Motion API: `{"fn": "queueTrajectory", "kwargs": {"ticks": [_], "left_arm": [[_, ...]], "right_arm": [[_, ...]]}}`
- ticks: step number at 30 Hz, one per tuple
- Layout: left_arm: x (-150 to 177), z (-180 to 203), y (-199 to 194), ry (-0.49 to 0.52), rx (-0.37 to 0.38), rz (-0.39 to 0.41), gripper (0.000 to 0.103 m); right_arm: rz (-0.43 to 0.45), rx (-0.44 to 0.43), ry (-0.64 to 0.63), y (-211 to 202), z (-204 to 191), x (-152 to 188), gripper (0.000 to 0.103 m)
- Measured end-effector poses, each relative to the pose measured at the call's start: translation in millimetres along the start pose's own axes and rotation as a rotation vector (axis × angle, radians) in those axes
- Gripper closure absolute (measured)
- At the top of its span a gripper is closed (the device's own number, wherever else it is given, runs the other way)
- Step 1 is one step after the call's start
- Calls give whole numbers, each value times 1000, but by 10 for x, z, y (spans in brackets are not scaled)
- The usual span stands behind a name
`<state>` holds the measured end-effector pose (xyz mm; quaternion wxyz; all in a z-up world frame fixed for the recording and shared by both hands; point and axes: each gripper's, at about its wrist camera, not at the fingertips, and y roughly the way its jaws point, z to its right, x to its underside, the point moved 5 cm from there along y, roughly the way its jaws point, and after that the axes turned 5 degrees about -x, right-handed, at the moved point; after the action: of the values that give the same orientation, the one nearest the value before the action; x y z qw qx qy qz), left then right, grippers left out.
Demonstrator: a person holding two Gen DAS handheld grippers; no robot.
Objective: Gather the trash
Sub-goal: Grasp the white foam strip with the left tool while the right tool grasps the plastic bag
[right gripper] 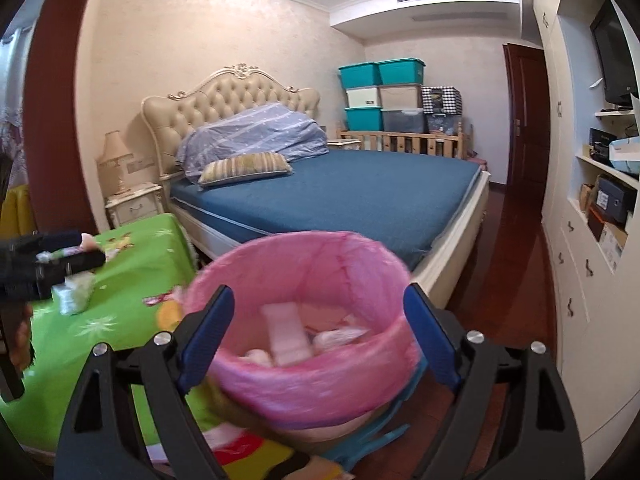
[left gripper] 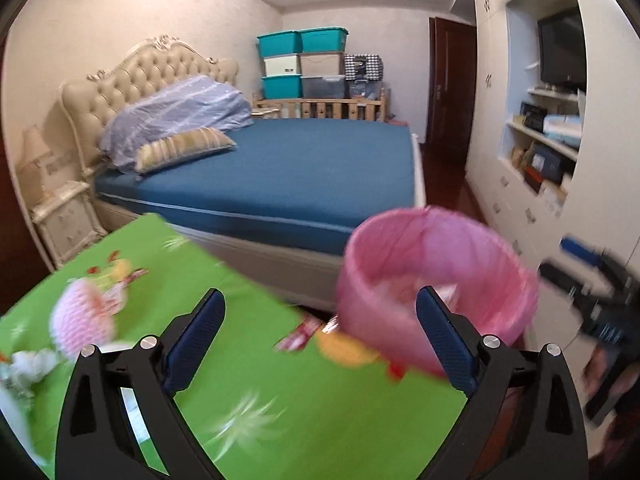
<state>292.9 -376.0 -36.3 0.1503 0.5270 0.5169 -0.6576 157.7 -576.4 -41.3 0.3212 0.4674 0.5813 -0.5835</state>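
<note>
Trash (right gripper: pixel 288 340), pale wrappers and crumpled pieces, is seen lying in the bottom of the pink-lined bin (right gripper: pixel 304 368), which serves here as the landmark. The bin is shown just to the right of the table covered by a green cloth (left gripper: pixel 248 360), its rim at about the level of the cloth, and in front of the bed with the blue sheet (right gripper: pixel 360 196). Further pieces are left on the cloth, to the left of the bin: a pink crumpled wad (left gripper: pixel 84 320) and a white crumpled piece (left gripper: pixel 28 366) in the left wrist view, and a pale tissue lump (right gripper: pixel 74 294) in the right wrist view. The left gripper (left gripper: pixel 320 336) is held over the cloth, to the left of the bin, its blue-padded fingers spread wide apart with nothing between them. The right gripper (right gripper: pixel 320 332) is held at the near side of the bin, its fingers likewise spread wide, with the bin's opening framed between them; contact with the liner cannot be determined.
</note>
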Motion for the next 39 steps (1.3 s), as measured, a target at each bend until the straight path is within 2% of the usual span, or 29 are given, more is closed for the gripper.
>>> {"fn": "queueTrajectory", "kwargs": {"ticks": [5,11,16,22,24,28,33,39], "left_arm": [[398,-389,-396,31,-68,4,13],[846,-1069,-849,3,-207,-16,13],[1123,-1786,-1257,-73,-328,-22,12],[1378,-2498,-1594,-177,-430,-47,12],[1450,-2697,-1620,-215,-445,-71,7],[1542,-3010,-1567,-273,-462,-125,7],[1545,-3210,-1361,-300,-467,-180,7],[1597,-3343,-1141,-363,-441,-201,7]], "right_arm": [[-37,-91,-18,28,-621,89,19],[-103,-237,-112,137,-1641,224,19],[-145,-328,-200,217,-2425,301,19],[-179,-390,-290,276,-3054,376,19],[-211,-385,-295,402,-3134,382,19],[-271,-339,-290,700,-3192,359,19],[-332,-282,-289,1068,-3274,277,19],[-368,-240,-315,1377,-3445,238,19]]}}
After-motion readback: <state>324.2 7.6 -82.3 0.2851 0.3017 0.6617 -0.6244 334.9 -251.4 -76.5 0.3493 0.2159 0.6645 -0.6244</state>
